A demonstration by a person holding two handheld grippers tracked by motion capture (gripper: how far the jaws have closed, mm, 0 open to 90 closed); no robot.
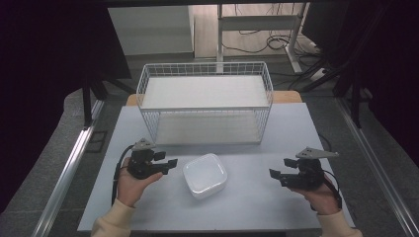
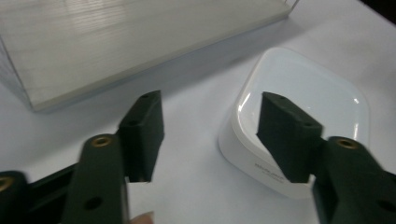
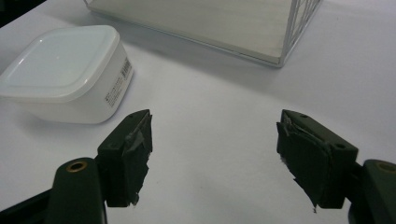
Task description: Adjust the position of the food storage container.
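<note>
Two hands came in from the near edge of the grey table (image 1: 257, 197), each in a cream sleeve and each holding a black gripper low over the tabletop. The left gripper (image 1: 169, 165) pointed right toward the middle, jaws parted with nothing between them; in the left gripper view its far jaw overlapped the rim of a white container (image 2: 308, 93). The right gripper (image 1: 280, 168) pointed left, well apart from that container, its jaws likewise spread wide and empty over bare table, with torn tape on both pads (image 3: 135, 140).

Between the two grippers, nearer the left one, the white container (image 1: 205, 175) sat on the table: squarish with rounded corners, glossy on top, with a printed label on one side wall. Whether it was lidded or upside down could not be told.

Beyond it stood a white wire basket (image 1: 205, 101) with two pale shelf boards, both bare.
</note>
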